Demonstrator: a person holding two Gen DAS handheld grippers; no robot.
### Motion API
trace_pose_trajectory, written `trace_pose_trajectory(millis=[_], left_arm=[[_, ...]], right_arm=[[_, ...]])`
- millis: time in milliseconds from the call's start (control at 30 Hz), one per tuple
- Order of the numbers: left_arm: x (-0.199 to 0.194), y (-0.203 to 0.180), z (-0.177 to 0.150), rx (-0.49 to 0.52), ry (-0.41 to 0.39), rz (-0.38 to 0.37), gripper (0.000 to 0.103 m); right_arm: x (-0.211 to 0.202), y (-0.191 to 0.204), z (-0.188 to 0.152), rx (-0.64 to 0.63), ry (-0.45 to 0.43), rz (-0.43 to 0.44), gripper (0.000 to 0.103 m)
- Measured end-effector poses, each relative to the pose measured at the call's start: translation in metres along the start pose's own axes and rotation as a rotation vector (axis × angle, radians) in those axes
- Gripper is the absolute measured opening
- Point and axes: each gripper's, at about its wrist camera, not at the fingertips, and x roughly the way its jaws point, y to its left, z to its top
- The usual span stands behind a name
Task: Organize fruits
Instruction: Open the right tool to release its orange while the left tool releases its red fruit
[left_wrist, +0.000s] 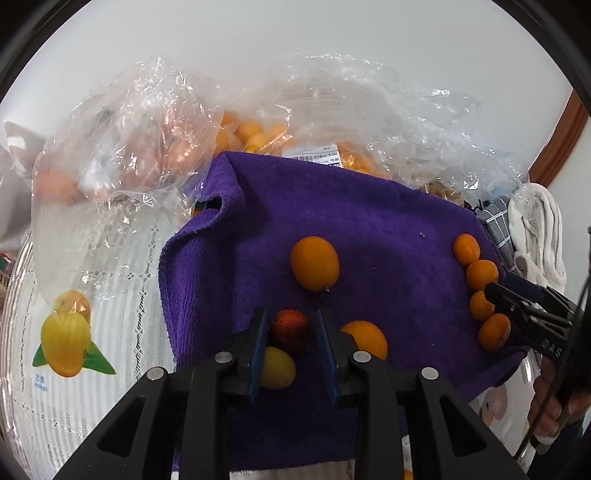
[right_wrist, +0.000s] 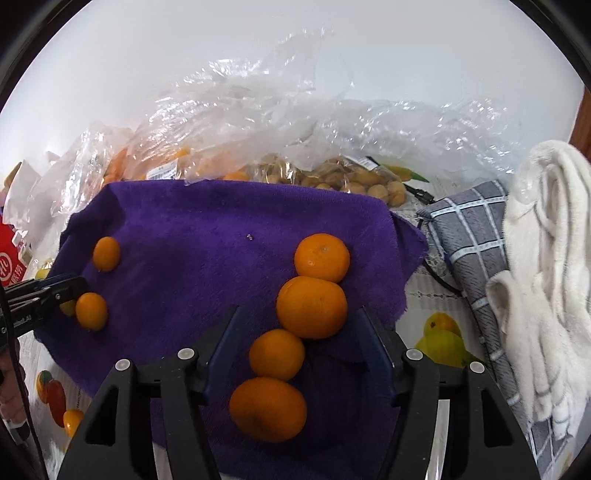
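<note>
A purple towel (left_wrist: 388, 229) (right_wrist: 207, 236) holds the fruit. My left gripper (left_wrist: 291, 325) hangs low over its near edge, jaws narrowly apart around a small red fruit (left_wrist: 290, 330), with a thin gap at the right pad. A yellow fruit (left_wrist: 279, 369) lies just behind it, and two orange kumquats (left_wrist: 314, 263) (left_wrist: 365, 339) lie nearby. My right gripper (right_wrist: 298, 314) (left_wrist: 504, 314) stands open over a row of several tangerines (right_wrist: 312, 306) (left_wrist: 482, 275) without touching them. In the right wrist view, the left gripper (right_wrist: 75, 295) shows at the towel's left beside two kumquats (right_wrist: 91, 311).
Clear plastic bags (left_wrist: 147, 122) (right_wrist: 258, 122) of oranges and brown nut-like fruit (right_wrist: 354, 181) crowd the far edge. A grey checked cloth (right_wrist: 476, 251) and a white towel (right_wrist: 546, 258) lie to the right. Under everything is a fruit-printed tablecloth (left_wrist: 92, 369). A hand (left_wrist: 554, 402) holds the right gripper.
</note>
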Motion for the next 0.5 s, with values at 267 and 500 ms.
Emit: trace_pose_trajectory(millis=[267,500], left_arm=[[-0.062,-0.005,0.009,0.025,-0.123,-0.009,0.058],[-0.103,0.003,-0.008,0.036,-0.155,-0.009,0.058]], right_arm=[[-0.042,0.009,-0.018,0.001,-0.022,-0.033,0.069],[-0.071,0.026,-0.046,0.048,-0.054,-0.024,0.067]])
